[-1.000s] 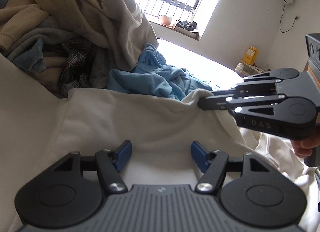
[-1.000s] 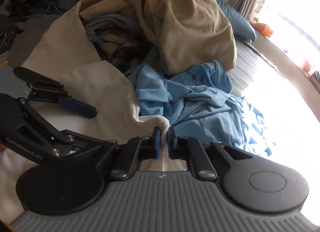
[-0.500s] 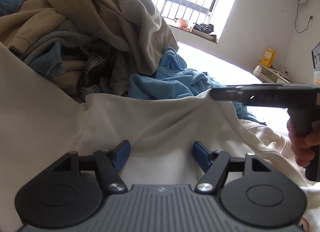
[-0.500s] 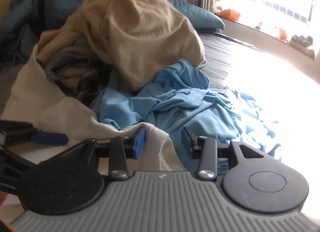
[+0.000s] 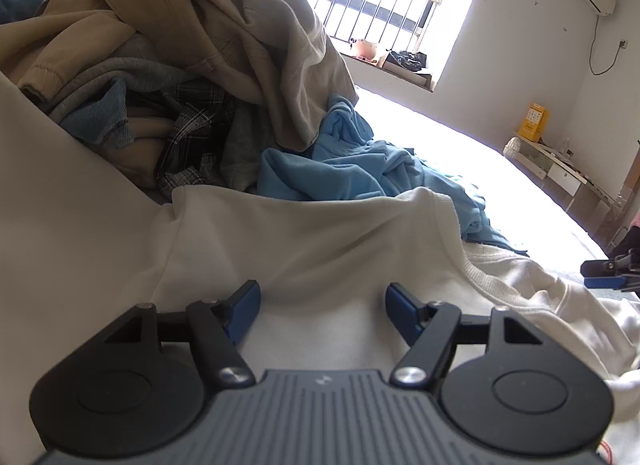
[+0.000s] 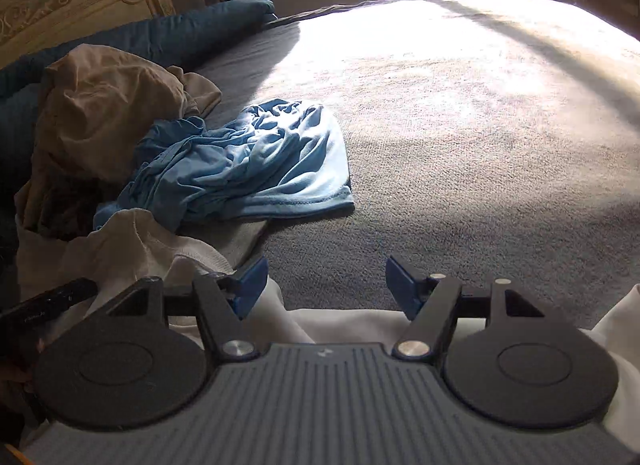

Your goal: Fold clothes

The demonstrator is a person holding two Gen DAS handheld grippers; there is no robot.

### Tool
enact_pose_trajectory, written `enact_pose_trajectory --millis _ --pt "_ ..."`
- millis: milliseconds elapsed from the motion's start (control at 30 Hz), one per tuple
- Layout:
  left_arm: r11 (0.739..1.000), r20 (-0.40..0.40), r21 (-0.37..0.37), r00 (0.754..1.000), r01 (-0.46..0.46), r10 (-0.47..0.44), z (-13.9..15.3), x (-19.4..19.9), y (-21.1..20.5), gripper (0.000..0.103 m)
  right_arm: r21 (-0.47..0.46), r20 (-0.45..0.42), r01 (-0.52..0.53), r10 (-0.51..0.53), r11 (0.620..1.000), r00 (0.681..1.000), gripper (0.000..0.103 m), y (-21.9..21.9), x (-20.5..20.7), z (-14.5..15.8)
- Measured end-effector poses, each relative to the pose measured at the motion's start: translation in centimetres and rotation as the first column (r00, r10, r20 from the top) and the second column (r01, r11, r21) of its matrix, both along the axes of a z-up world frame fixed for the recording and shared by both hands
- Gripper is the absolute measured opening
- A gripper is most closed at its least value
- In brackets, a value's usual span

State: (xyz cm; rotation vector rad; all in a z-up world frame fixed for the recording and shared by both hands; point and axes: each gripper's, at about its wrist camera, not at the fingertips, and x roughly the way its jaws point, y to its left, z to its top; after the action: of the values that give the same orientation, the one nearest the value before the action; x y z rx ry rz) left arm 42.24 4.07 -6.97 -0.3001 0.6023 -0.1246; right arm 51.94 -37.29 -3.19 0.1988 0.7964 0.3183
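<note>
- we are mid-fold on the white top [image 5: 304, 249], which lies spread on the bed [image 6: 460, 137] at its near edge, a flap doubled over the body with the ribbed hem [image 5: 452, 225] on top.
- the left gripper [image 5: 322, 305] hovers over the white cloth with its jaws apart, pressing on nothing.
- the right gripper [image 6: 324, 285] has just been opening; its jaws stand released with only bare bed between them, the top's edge just below.
- in the left view its blue tip shows at the right edge, well apart from the hem it could have dropped.
- we judge one fold is laid and the next not yet begun.
- the sleeve [image 5: 560, 305] trails crumpled toward the right; the next move likely calls for pinching it or that side edge and bringing it across the body.
- the blue shirt [image 6: 248, 169] and the pile [image 5: 168, 65] toward the head of the bed wait unfolded; the shirt touches the top's far edge, so a lift could drag it.
</note>
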Motion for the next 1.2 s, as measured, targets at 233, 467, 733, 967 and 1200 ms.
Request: enact_pose_trajectory --millis 233,467,733,967,1200 --pt "1.000 0.001 -0.015 1.000 0.003 -0.003 -0.1 0.0 0.1 0.072 0.017 -0.064 -0.088 0.089 0.996 0.994 0.050 3.1 0.6 -2.7" --pt "0.999 0.003 -0.034 1.000 0.002 -0.002 -0.1 -0.1 0.4 0.072 -0.158 -0.013 -0.228 0.229 0.961 0.973 0.023 6.8 -1.1 -2.1" --pt "0.999 0.004 -0.047 1.000 0.001 0.000 -0.1 0.0 0.4 0.072 -0.348 0.310 -0.101 0.216 0.932 0.926 0.007 7.4 -4.1 1.2" --pt "0.999 0.005 -0.046 1.000 0.000 0.001 -0.2 0.0 0.4 0.072 -0.366 0.338 -0.001 0.134 0.930 0.932 0.007 7.2 -0.8 -1.2" --pt "0.998 0.008 -0.066 1.000 0.000 0.001 -0.3 0.0 0.6 0.072 -0.185 0.261 0.137 -0.086 0.973 0.962 0.039 3.6 1.5 -1.3"
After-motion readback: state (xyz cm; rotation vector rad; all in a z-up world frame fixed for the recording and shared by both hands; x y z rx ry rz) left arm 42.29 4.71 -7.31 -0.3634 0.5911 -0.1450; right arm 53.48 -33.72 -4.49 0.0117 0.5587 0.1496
